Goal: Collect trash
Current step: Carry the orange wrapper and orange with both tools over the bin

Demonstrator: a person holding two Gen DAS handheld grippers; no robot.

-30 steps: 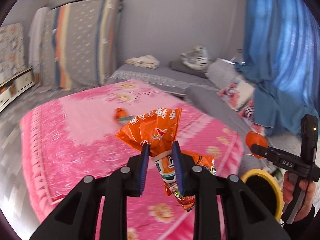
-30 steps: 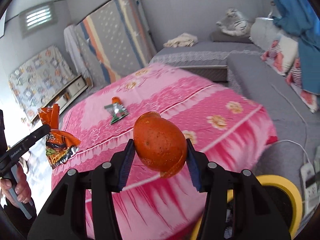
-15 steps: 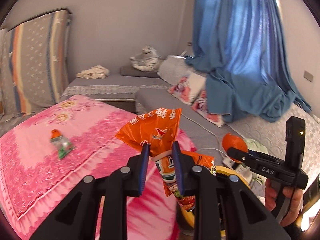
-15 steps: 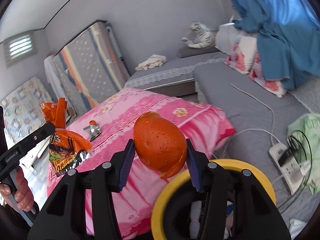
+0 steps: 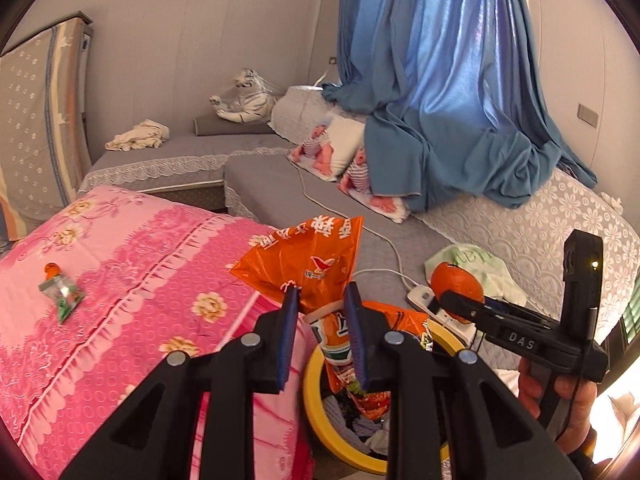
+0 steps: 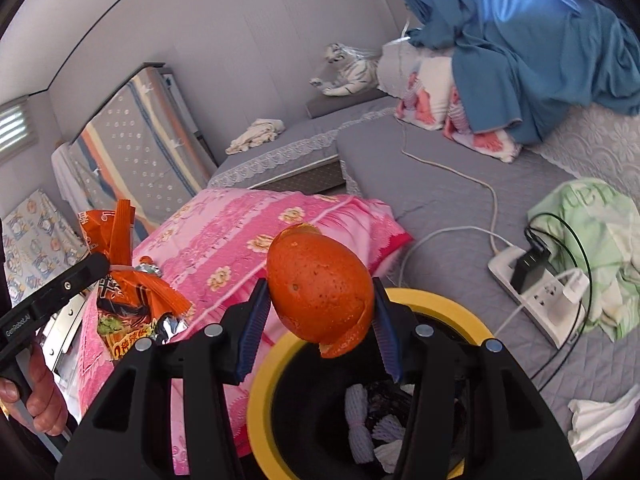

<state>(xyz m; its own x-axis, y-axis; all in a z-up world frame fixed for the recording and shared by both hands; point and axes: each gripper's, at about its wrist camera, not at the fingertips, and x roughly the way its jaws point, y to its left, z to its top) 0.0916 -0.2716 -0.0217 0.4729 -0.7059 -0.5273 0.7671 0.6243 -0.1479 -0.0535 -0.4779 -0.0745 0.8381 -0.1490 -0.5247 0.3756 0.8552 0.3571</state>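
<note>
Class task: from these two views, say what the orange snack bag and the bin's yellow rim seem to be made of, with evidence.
Snack bag: thin glossy plastic film, likely foil-lined; it crinkles and shows silver inside. Yellow rim: probably smooth moulded plastic, evenly coloured with a slight sheen.

Pink bed (image 5: pixel 132 264) with one wrapper left on it

A small green wrapper (image 5: pixel 62 294) lies on the flowered pink cover, near the far side.

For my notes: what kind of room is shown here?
Most likely a bedroom: a bed under a pink floral bedspread, grey mattresses with pillows, a blue curtain and a plush white tiger.
</note>
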